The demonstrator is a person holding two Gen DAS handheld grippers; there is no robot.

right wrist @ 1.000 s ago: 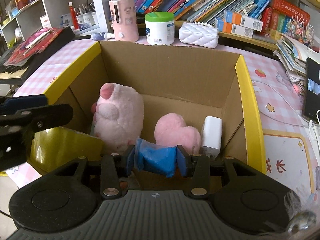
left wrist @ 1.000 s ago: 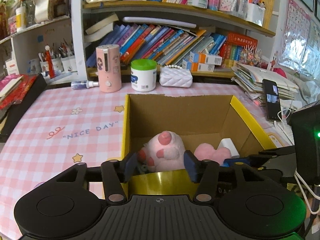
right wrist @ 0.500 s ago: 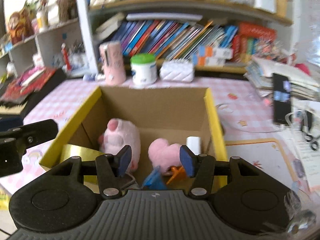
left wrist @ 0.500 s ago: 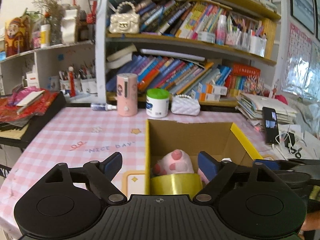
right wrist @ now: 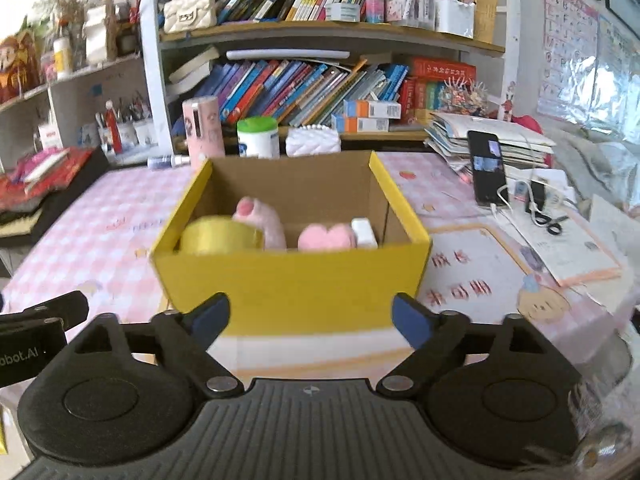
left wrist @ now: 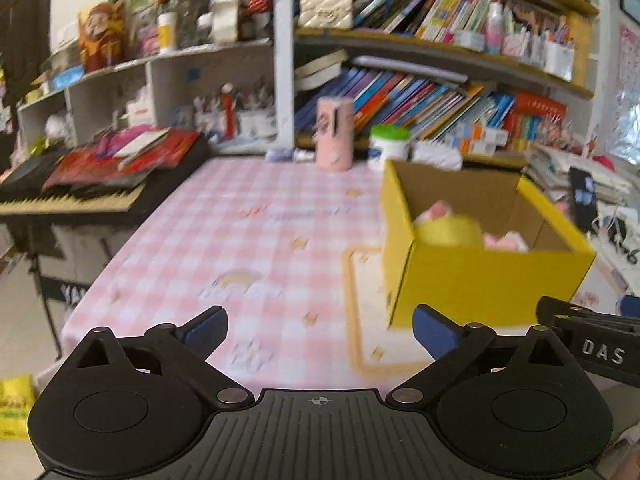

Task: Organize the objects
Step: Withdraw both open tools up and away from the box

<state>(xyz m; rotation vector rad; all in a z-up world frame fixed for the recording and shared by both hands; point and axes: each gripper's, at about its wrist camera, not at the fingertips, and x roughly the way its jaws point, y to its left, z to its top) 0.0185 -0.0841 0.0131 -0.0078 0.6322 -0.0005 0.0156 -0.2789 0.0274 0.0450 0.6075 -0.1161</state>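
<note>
Four items sit in the yellow box (right wrist: 288,280), ahead of both sets of fingers.
Tape roll (right wrist: 218,236) rigid, grip across its rim; pink plush (right wrist: 260,220) soft and light. Left gripper (left wrist: 320,328) and right gripper (right wrist: 310,320) have just been opening, wide and empty. Box wall blocks low approach; bench (left wrist: 240,240) otherwise open.

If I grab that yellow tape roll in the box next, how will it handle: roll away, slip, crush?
The yellow tape roll leans on edge against the box wall, so it would probably roll or topple if nudged. Its glossy side looks slippery; gripping across the flat faces seems safer. As a wound ring it likely stays stiff. The pink plush beside it may get dragged along.
</note>
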